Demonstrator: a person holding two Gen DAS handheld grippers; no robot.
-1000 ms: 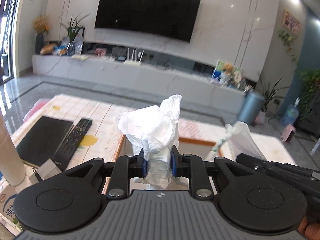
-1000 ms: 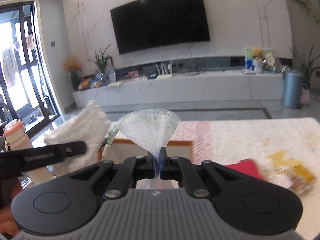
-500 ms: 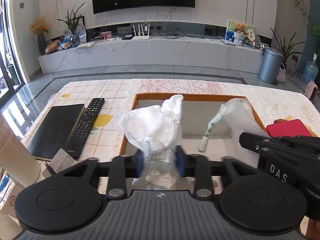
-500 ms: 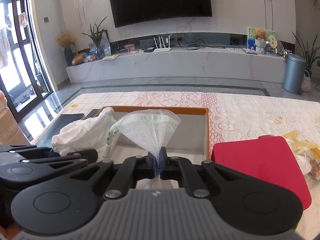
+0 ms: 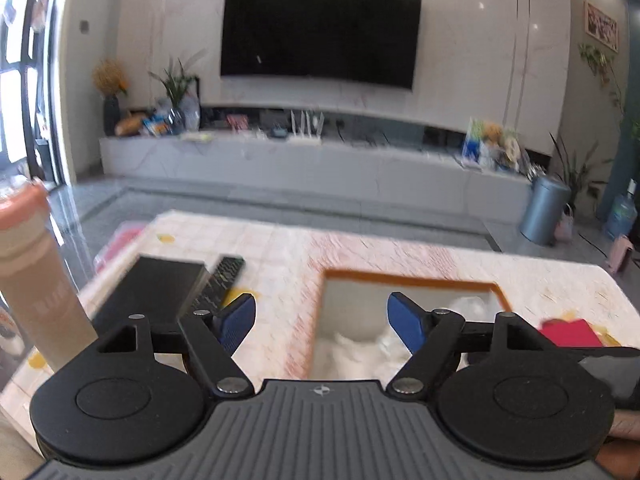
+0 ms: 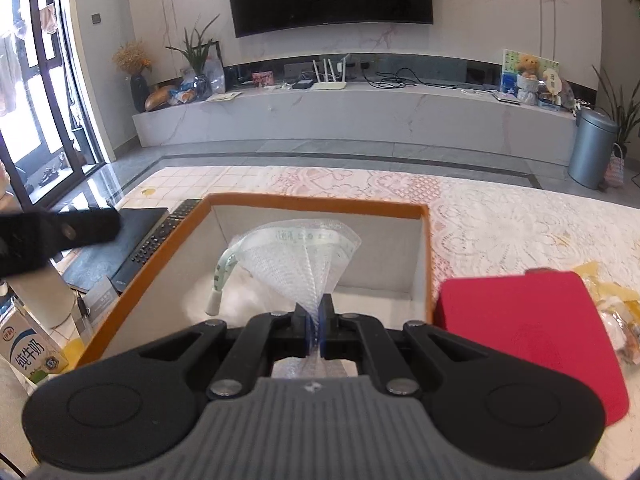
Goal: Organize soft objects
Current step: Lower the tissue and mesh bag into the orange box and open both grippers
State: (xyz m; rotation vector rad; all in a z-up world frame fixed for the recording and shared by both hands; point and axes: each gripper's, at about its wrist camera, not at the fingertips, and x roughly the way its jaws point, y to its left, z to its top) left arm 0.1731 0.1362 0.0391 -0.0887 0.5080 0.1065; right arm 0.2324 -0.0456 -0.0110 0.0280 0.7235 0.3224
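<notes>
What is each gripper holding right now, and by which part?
The right gripper pinches the clear mesh bag at its gathered lower end, over the box. The left gripper is opening, with nothing between its jaws.

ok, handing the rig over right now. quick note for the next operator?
Left gripper: jaws opening, nothing between them; it is above the table, beside the box's left rim.
Right gripper: shut on the mesh bag, held over the box.
Done: white cloth lies inside the box.
Left: lower the mesh bag into the box and let go. The yellow packets at the right edge, past the red pad, may be next; too unclear to say if they are soft.
</notes>
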